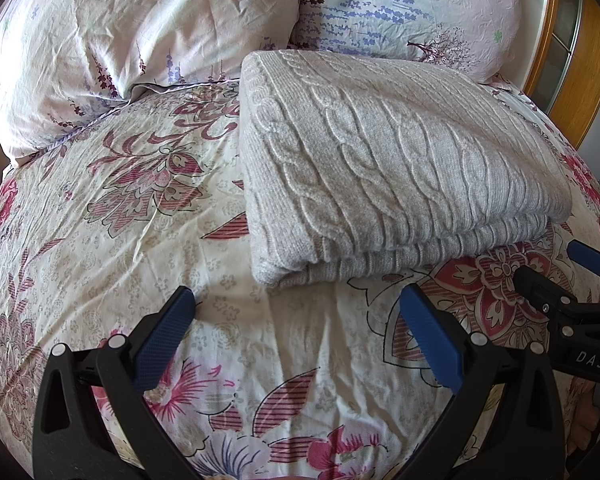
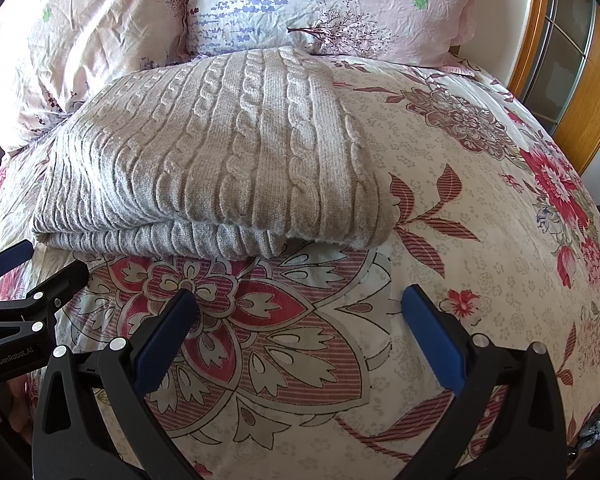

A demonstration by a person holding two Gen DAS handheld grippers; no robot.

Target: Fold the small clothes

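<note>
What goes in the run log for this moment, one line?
sweater: folded, on floral bedspread, by pillows | left tongs: open, empty, short of sweater | right tongs: open, empty

Both views are bright with daylight, and the cream duvet [image 1: 292, 344] near the bottom centre of the left wrist view looks close to washed out; in the right wrist view a band of stronger light crosses the sweater [image 2: 220, 152] and throws its cable ridges into soft relief; a thin shadow lies under its folded front edge. Focus is sharp over the middle of each picture; the fisheye bulges the bed into a dome, bends the wooden frame [image 2: 540, 40] at the right edge, and leaves the corners black.
</note>
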